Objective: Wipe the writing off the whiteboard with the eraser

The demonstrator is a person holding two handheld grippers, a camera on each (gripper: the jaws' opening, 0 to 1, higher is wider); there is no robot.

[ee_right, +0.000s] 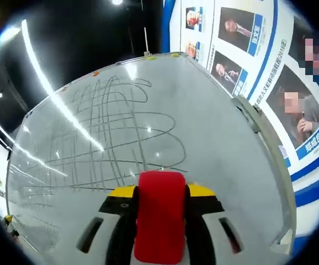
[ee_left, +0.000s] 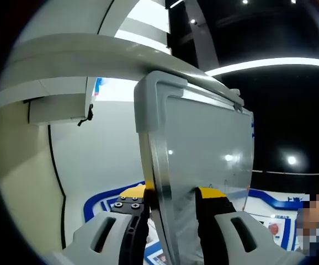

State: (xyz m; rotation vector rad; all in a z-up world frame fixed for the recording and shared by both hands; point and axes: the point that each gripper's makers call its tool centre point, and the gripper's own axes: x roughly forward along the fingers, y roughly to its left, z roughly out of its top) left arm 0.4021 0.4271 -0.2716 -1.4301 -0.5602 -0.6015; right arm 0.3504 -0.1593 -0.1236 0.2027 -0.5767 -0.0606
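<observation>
whiteboard (ee_right: 203, 127) edge clamped in left gripper (ee_left: 173, 207), right gripper (ee_right: 160, 218) holding red eraser (ee_right: 159, 212) just short of grey scribbles (ee_right: 112, 138) that spread ahead and to its left.

The left gripper view is taken from right at the edge of the whiteboard (ee_left: 209, 165), looking along its surface from the side, close enough that the grey corner cap (ee_left: 157, 96) looms large; the ceiling lights are seen beyond it, so the view is tilted upward. The right gripper view is aimed straight at the board's face from close by, over the red eraser (ee_right: 160, 212), with a poster wall (ee_right: 270, 72) at its right; the whiteboard is shared by both views.
</observation>
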